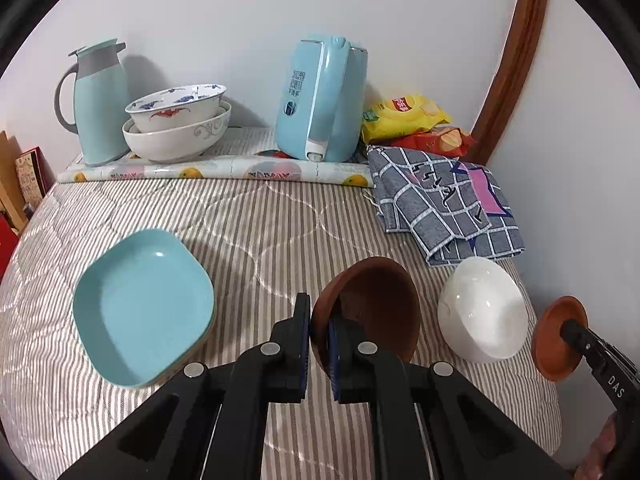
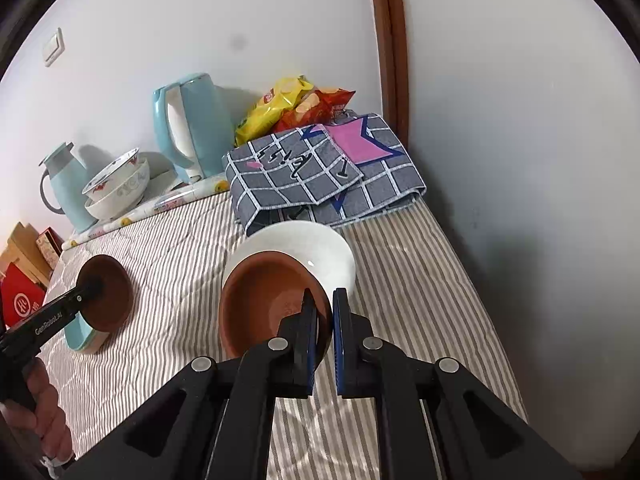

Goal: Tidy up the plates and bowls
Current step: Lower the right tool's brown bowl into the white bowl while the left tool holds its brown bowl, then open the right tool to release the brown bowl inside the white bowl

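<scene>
My left gripper (image 1: pixel 318 336) is shut on the rim of a dark brown bowl (image 1: pixel 376 308) and holds it tilted above the striped table; that bowl also shows in the right wrist view (image 2: pixel 110 292). My right gripper (image 2: pixel 324 320) is shut on the rim of an orange-brown dish (image 2: pixel 260 304), which also shows in the left wrist view (image 1: pixel 556 340). The dish is held just in front of a white bowl (image 2: pixel 320 248) that stands on the table (image 1: pixel 480 308). Stacked turquoise square plates (image 1: pixel 140 304) lie to the left.
At the back stand two nested patterned bowls (image 1: pixel 176 124), a turquoise jug (image 1: pixel 98 100) and a blue kettle (image 1: pixel 320 100). Snack bags (image 1: pixel 404 114) and a folded checked cloth (image 1: pixel 444 208) lie at the back right. A wall (image 2: pixel 520 160) runs along the right side.
</scene>
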